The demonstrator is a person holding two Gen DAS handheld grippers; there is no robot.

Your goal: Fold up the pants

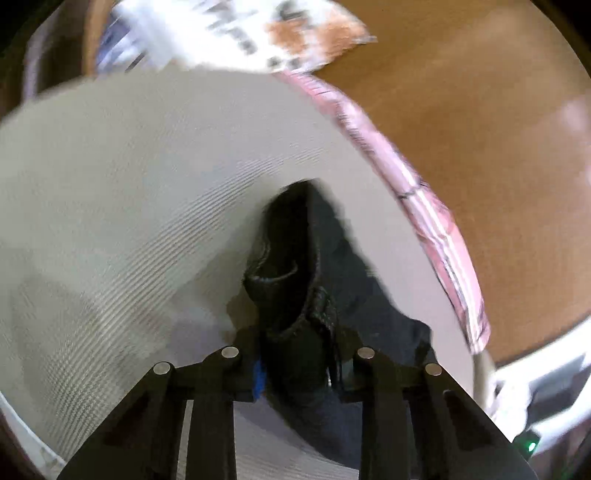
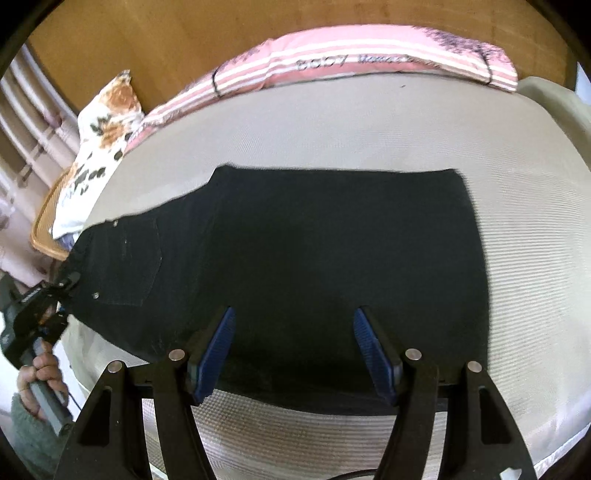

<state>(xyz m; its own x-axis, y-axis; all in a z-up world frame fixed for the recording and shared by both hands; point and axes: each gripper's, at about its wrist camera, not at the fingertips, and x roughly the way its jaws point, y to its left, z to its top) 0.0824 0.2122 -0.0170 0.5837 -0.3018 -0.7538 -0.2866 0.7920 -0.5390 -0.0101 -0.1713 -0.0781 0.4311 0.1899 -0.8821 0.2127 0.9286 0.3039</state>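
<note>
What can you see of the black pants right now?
The black pants look like dark denim, lying mostly flat across the pale ribbed bed cover, apparently folded. A back pocket with rivets shows at the waist end. The left hand-held gripper is shut on the bunched waistband there, lifting it. The right hand-held gripper hovers open over the near edge.

A bed sheet point(image 2: 332, 125), beige with a fine ribbed weave, covers the bed. Along its far edge lies a pink pillow point(image 2: 332, 55) with white stripes and dark lettering, against a brown wooden wall point(image 2: 166, 33). Touching the pillow's left end is a floral cloth point(image 2: 99, 147), white with orange flowers and dark leaves, which hangs over a wicker edge point(image 2: 46, 229) beside the bed. In the left wrist view the pillow and cloth are blurred.
</note>
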